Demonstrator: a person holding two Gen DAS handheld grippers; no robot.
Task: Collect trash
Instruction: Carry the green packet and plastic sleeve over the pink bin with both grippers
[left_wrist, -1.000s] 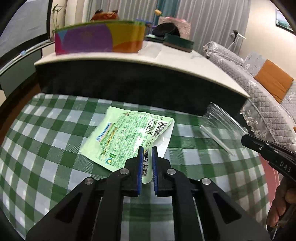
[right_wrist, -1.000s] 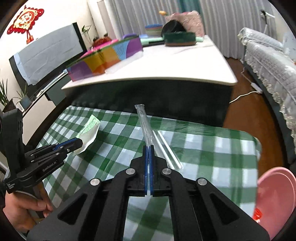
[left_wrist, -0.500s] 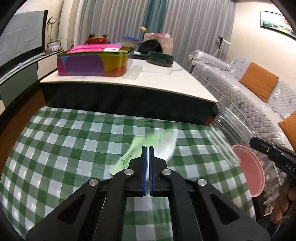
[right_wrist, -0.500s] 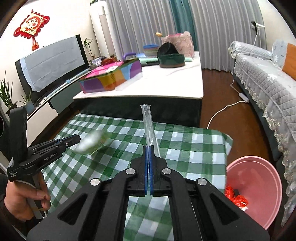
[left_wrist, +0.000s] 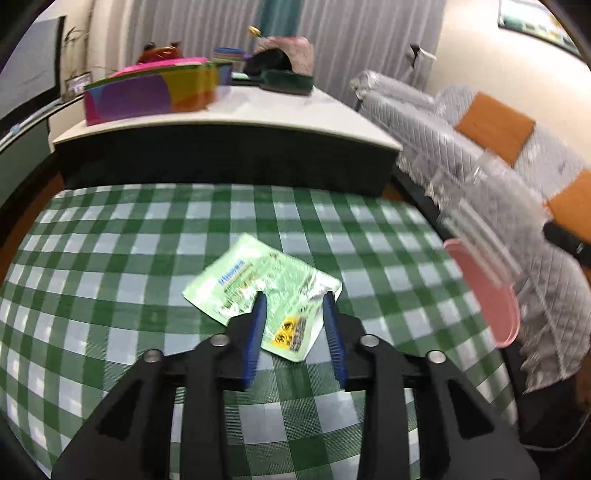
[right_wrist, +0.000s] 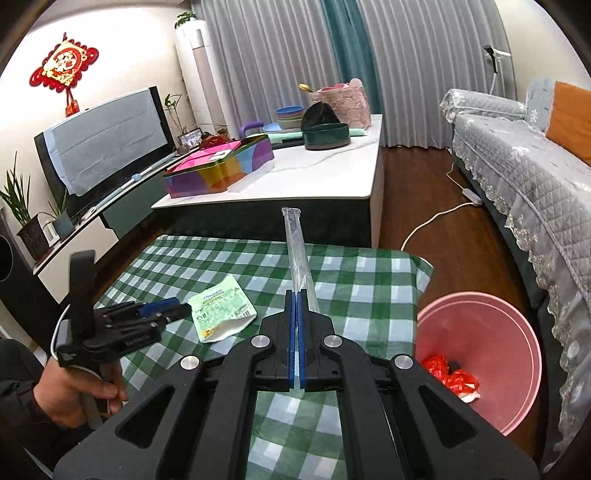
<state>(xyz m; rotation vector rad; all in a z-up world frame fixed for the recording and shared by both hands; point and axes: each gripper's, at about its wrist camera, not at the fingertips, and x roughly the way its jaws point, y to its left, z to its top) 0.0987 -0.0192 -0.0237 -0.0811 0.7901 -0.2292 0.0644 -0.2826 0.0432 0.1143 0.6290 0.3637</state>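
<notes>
On the green-checked table (right_wrist: 369, 273), a green snack packet (right_wrist: 221, 308) lies flat, loose, not held. Left claw (left_wrist: 293, 299) hovers just over the packet's near edge, jaws apart, blue pads (left_wrist: 255, 332) straddling it without contact that I can confirm. Right claw (right_wrist: 296, 295) pressed together on a clear plastic sleeve (right_wrist: 297, 247), which sticks up and forward from the pads, off the table. Pink bin (right_wrist: 480, 347) stands on the floor just beside the table's right edge; red crumpled wrapper (right_wrist: 448, 376) and a scrap of white already lie inside. Progress, as judged: some trash binned, sleeve picked up but not yet dropped, packet not yet collected. Remaining: carry sleeve over the bin and release; grip packet and bin it. No other litter visible on the cloth.
</notes>
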